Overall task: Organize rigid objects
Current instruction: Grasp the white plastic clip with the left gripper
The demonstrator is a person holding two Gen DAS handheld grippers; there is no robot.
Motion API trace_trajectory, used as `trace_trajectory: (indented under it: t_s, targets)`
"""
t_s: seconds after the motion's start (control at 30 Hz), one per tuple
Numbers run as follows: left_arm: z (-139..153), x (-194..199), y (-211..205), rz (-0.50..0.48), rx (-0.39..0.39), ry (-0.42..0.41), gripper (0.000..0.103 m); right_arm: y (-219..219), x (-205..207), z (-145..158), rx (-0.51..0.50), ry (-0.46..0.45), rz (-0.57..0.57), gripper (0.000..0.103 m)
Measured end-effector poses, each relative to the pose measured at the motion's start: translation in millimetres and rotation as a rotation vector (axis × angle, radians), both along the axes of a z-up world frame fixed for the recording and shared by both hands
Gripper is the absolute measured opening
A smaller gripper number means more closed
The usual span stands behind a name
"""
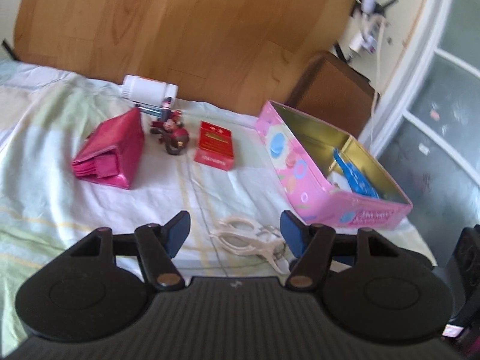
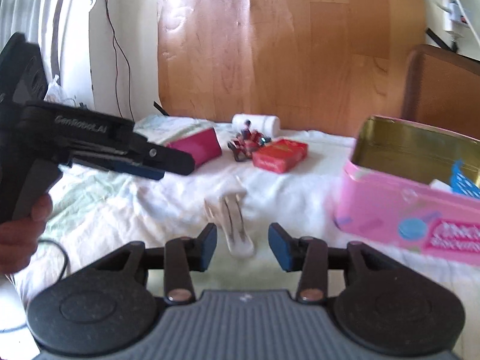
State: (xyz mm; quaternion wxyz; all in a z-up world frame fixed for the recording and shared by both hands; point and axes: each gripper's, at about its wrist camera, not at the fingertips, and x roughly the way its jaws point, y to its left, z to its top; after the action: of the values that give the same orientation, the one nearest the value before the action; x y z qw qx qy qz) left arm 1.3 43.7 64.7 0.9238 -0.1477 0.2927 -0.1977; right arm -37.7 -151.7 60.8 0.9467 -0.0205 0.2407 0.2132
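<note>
A cream plastic clip lies on the bed sheet between the spread fingers of my left gripper, which is open and not pressing on it. My right gripper is open too, with the same clip lying just ahead of its blue pads, untouched. An open pink tin stands at the right with a blue item inside. Farther back lie a red card box, a magenta wallet, a small dark red figurine and a white bottle.
A wooden headboard closes off the back of the bed. A brown nightstand stands behind the tin. In the right wrist view my left gripper reaches in from the left, held by a hand. Cables hang on the wall.
</note>
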Motion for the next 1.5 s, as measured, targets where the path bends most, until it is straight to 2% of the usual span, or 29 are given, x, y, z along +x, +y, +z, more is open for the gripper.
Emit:
trace_trajectory:
  t_s: [0.13,0.2,0.3,0.37,0.43,0.57,0.67,0.77,0.87,1.0,1.13,1.23,1.37,1.5]
  targets:
    - [0,-4,18,0.047,-0.032,0.011,0.068,17,6,5,0.011,-0.033,0.078,0.042]
    - [0,-5,27,0.069,-0.039,0.009,0.068,33,2,2,-0.007,-0.024,0.171,0.042]
    - [-1,-7,39,0.096,-0.052,0.016,0.068,61,-11,-10,-0.065,0.002,0.299,0.043]
    - [-1,-8,44,0.1,-0.054,0.017,0.068,71,-23,-15,-0.128,-0.031,0.326,0.043]
    - [-2,-9,44,0.088,-0.041,0.015,0.068,66,-31,-10,-0.123,-0.06,0.318,0.043]
    - [-2,-13,36,0.052,-0.005,-0.008,0.068,37,-36,-4,-0.067,-0.046,0.231,0.044]
    - [-2,-10,30,0.028,-0.007,-0.009,0.068,20,-28,-3,-0.065,-0.035,0.132,0.044]
    - [-2,-8,29,0.03,-0.017,-0.009,0.068,9,-11,5,-0.016,-0.017,0.075,0.044]
    - [-1,-11,35,0.045,-0.029,-0.01,0.068,13,7,9,0.0,-0.023,0.084,0.052]
    - [3,-18,53,0.097,-0.044,-0.019,0.068,47,21,0,-0.039,0.009,0.179,0.054]
    - [5,-24,68,0.135,-0.045,-0.029,0.068,91,-2,-8,-0.125,-0.029,0.327,0.052]
    - [3,-26,71,0.135,-0.03,-0.034,0.068,99,-25,-7,-0.167,-0.088,0.367,0.052]
    - [-2,-28,67,0.101,0.002,-0.035,0.068,73,-40,-2,-0.155,-0.113,0.308,0.052]
    - [-6,-34,48,0.02,0.084,-0.058,0.064,35,-39,0,-0.143,-0.084,0.166,0.051]
